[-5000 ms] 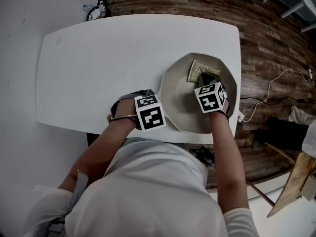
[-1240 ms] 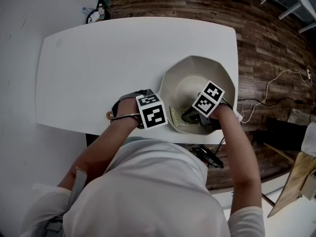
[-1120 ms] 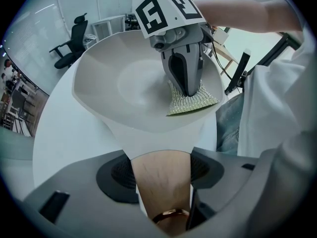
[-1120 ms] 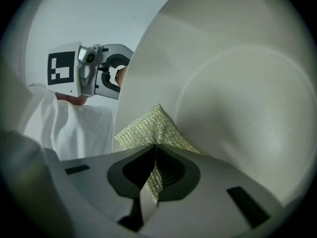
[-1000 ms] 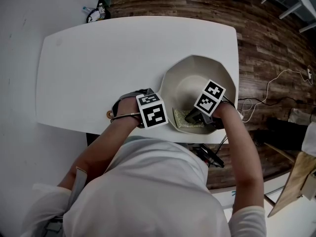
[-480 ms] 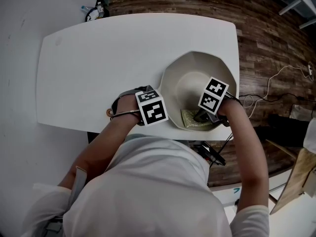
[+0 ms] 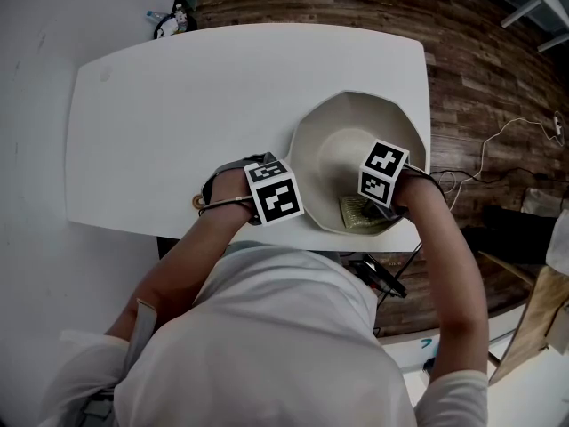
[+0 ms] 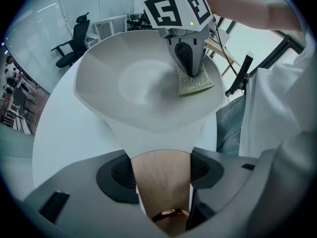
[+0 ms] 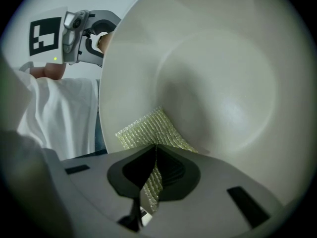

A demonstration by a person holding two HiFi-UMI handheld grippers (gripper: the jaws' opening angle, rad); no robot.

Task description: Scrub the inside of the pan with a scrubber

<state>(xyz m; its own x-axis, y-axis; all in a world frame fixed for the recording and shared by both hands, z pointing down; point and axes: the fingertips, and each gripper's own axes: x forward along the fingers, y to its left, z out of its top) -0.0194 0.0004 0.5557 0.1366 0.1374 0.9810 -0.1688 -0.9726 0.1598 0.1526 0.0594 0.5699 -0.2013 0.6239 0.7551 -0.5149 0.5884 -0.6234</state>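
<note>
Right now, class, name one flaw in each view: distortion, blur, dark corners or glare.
Head view: fisheye bows the table edges. Left gripper view: black corners, handle near the lens soft. Right gripper view: black corners, soft sheen on the pan.

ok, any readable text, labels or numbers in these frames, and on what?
No readable words or numbers anywhere.
Left marker cube, right marker cube: black-and-white square codes only, no letters.
Small object beyond the table: too small to read.
Pan, scrubber: no print visible.
</note>
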